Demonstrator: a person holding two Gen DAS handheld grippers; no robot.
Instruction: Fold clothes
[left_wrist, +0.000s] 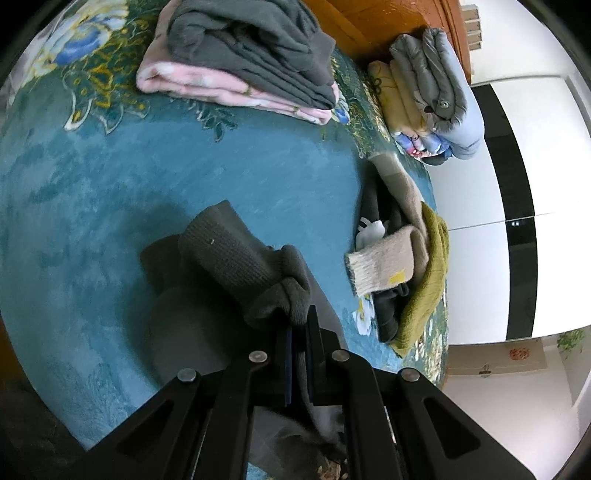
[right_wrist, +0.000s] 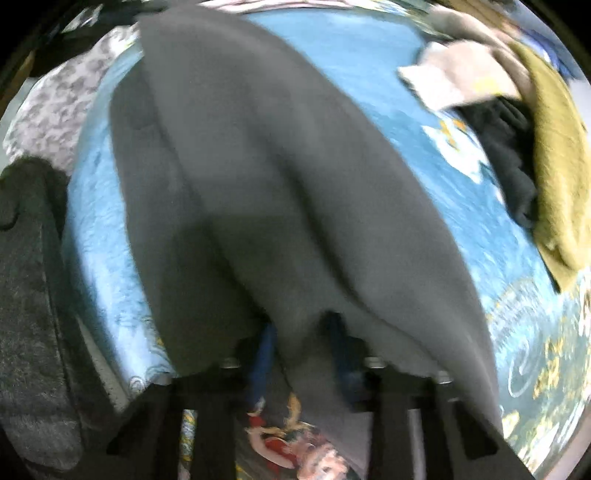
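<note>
Grey garment (right_wrist: 280, 184) spread on teal bedspread (left_wrist: 110, 177), near edge lifted, likely for next fold. Left gripper (left_wrist: 299, 325) clamped tight on ribbed cuff (left_wrist: 236, 251), keeping that end lifted off bedspread. Right gripper (right_wrist: 303, 332) narrow, blue pads (right_wrist: 262, 354) pinching garment hem; view blurred. Unfolded clothes pile (left_wrist: 406, 258) waits beside.

Grey garment (left_wrist: 240, 258) bunched, ribbed cuff up, draped over teal bedspread (left_wrist: 110, 184), partly lifted.

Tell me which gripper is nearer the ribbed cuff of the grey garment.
Left. The left gripper is clamped on the grey garment right at its ribbed cuff. The right gripper pinches the garment's plain edge; no cuff shows there.
</note>
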